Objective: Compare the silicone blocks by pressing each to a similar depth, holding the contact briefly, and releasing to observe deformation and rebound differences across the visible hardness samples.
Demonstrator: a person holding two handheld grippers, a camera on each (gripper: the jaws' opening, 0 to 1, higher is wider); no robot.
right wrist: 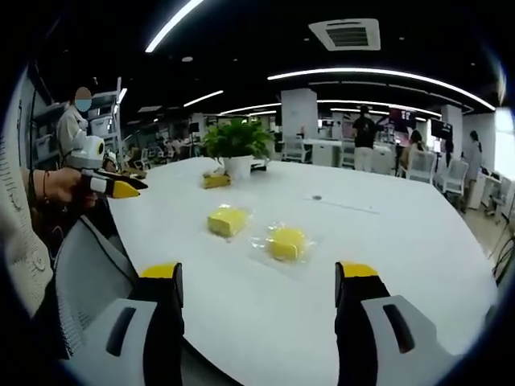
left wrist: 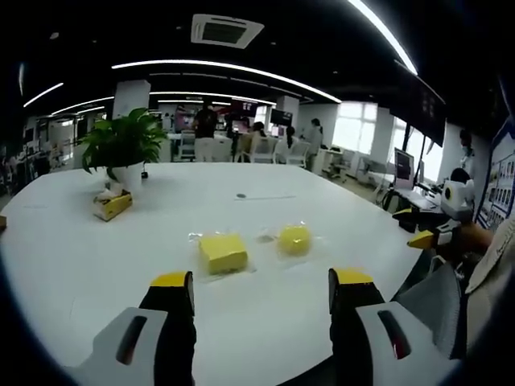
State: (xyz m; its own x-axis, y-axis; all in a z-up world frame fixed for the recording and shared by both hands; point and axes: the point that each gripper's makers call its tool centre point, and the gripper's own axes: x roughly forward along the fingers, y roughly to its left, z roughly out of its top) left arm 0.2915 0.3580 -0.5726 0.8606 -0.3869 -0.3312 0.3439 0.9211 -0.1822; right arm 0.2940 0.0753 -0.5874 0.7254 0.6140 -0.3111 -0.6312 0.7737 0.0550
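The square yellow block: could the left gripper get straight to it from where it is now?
Probably yes. The left gripper is open, and only bare white table lies between it and the square yellow block. The round yellow block sits off to one side.

A large white table (left wrist: 72, 249) spreads ahead of the fingers, carrying a potted green plant (left wrist: 122, 145) with a small yellow box (left wrist: 112, 206) at its base far ahead to the left, while people (left wrist: 205, 129) stand among office chairs (right wrist: 455, 173) beyond the table's far edge.

Yellow silicone blocks (left wrist: 223, 252), white table (left wrist: 80, 249)
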